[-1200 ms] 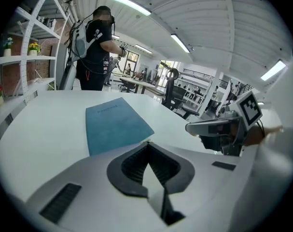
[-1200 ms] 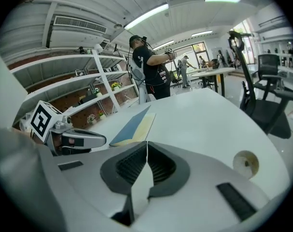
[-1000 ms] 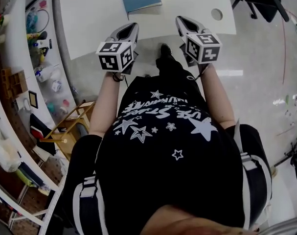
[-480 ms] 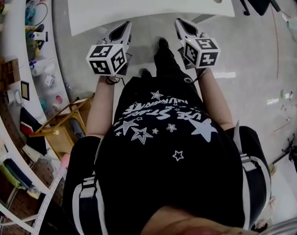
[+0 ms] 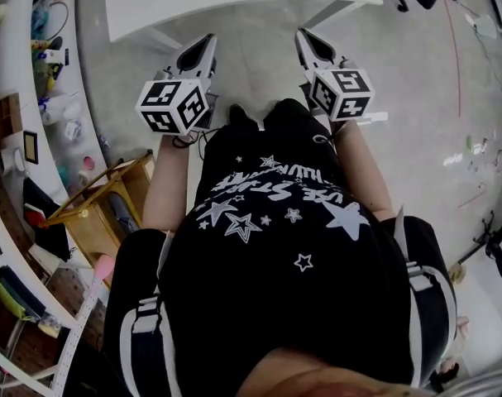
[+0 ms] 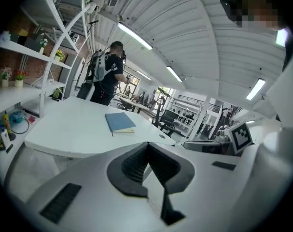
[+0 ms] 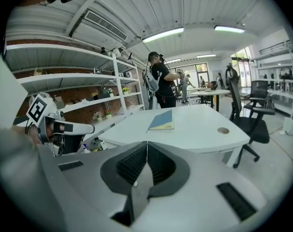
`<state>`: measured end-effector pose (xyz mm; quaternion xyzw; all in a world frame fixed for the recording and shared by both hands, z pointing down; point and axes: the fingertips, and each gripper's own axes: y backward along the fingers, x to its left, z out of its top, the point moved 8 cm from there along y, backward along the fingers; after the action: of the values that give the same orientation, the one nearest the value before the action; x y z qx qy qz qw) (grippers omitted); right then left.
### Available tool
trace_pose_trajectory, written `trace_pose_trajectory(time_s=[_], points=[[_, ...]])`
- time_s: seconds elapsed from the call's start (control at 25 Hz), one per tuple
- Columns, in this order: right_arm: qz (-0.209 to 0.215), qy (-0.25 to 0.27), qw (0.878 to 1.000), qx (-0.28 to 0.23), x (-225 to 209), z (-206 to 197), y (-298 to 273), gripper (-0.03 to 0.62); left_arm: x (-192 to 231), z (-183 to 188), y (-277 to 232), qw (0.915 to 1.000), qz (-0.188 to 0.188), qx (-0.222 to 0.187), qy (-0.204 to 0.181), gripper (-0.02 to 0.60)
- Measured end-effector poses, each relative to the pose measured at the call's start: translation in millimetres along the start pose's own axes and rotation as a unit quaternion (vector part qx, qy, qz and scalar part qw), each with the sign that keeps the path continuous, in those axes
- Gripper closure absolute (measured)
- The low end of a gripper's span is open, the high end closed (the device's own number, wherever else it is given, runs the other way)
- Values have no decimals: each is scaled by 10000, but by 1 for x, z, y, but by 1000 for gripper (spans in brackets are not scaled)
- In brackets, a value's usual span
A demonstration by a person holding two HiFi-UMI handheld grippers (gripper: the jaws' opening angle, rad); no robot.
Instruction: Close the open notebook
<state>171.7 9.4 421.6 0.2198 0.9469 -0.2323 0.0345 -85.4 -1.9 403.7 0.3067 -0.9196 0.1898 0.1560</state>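
A blue notebook [image 6: 119, 122] lies shut and flat on the white table [image 6: 69, 129]; the right gripper view shows the same notebook [image 7: 161, 120] on the table [image 7: 194, 127]. It is out of the head view. My left gripper [image 5: 203, 45] is shut and empty, held off the table's near edge. My right gripper [image 5: 305, 38] is also shut and empty, level with the left. Both are well short of the notebook.
The table edge [image 5: 234, 7] crosses the top of the head view. Shelves with small items [image 5: 35, 98] and a wooden stool [image 5: 102, 213] stand at left. A person [image 6: 109, 74] stands beyond the table. An office chair [image 7: 255, 110] sits at right.
Both grippers and the person have backed away from the table. The notebook has slid out of the top of the head view. Jaws stay shut.
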Motion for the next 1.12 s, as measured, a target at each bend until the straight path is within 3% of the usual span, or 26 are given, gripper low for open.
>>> trace_pose_trajectory(time_s=[0.32,0.56,1.12], points=[[580,346,9977,-102,-3,8,25,585,-52,2,20,9984,328,-445,-99,569],[1061,724,9915,-184,-4,0,64,585,-102,-18,39,9973,496,-531,-127,569],[988,962,9899,-339,-28,-34,172,585,-217,-64,61,9964,371,-736,-189,569]])
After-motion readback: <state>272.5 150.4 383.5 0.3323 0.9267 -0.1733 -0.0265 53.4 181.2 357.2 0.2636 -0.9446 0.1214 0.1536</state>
